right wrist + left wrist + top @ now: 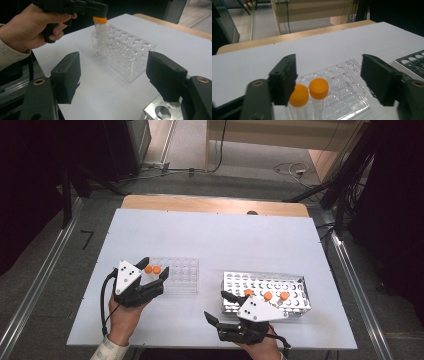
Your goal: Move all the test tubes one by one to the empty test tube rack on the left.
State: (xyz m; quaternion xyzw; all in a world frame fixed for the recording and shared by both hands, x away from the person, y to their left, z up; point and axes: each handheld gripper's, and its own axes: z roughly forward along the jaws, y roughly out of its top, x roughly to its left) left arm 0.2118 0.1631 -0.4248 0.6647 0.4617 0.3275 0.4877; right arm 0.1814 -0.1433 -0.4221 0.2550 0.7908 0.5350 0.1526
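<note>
High view first, from the left: we hold the left gripper (154, 270) over the near left corner of the clear plastic tube rack (182, 275), which sits on the white counter (210, 235). Two orange-capped tubes (153, 269) stand side by side in that corner of the rack. In the left gripper view the jaws are spread wide and released, with the left jaw just beside the left tube's cap (298, 95) and the second cap (318, 85) standing free between them; we cannot tell whether the left jaw touches.

Farther right, a metal tube rack (285, 282) lies near the counter's front edge, well apart from the clear one. Three orange-capped tubes (267, 295) stand in its near row. Our right gripper (219, 306) hovers at this rack's near left corner, its jaws also wide and released, holding nothing. The right gripper view shows bare counter between them, with a corner of the metal rack (160, 110) below the right jaw.
</note>
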